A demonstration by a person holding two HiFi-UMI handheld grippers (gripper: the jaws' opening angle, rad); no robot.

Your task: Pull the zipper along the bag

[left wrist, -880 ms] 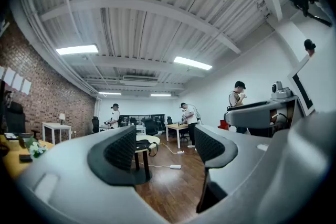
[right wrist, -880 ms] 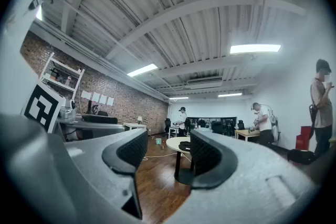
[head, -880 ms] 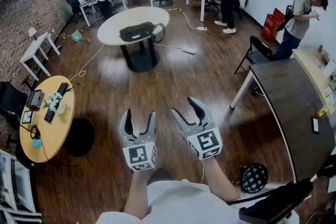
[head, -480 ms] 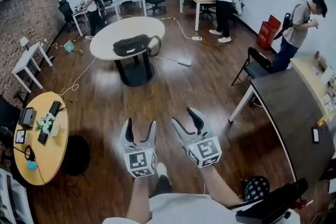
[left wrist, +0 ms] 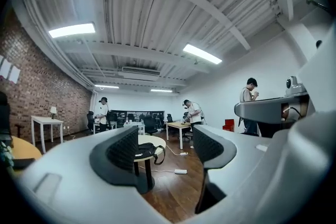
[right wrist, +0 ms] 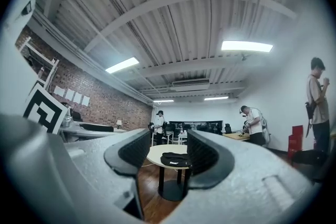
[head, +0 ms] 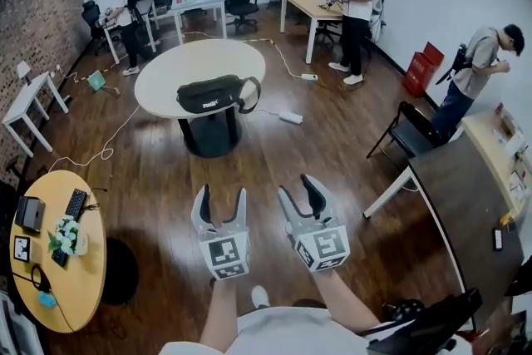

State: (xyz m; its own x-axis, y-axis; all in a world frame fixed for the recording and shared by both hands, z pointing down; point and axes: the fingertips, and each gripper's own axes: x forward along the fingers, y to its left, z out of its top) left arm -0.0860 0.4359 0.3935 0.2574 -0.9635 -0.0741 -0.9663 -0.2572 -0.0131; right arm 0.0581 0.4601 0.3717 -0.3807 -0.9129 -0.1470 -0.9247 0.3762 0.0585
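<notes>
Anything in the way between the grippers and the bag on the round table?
Nothing visible. Only bare floor lies between the open left gripper and right gripper and the table holding the bag; a power strip lies off to the right.

We held the right gripper (right wrist: 169, 148) w/ jaws apart, nothing btwn the pads. Thru the gap we saw the black bag (right wrist: 176, 159) lying on a round white table (right wrist: 153, 155), well away. Behind it stood a person in a cap (right wrist: 159, 122) and a person in a white tee (right wrist: 255, 126), w/ a third person (right wrist: 317, 99) at far right and a brick wall (right wrist: 100, 102) at left.
</notes>
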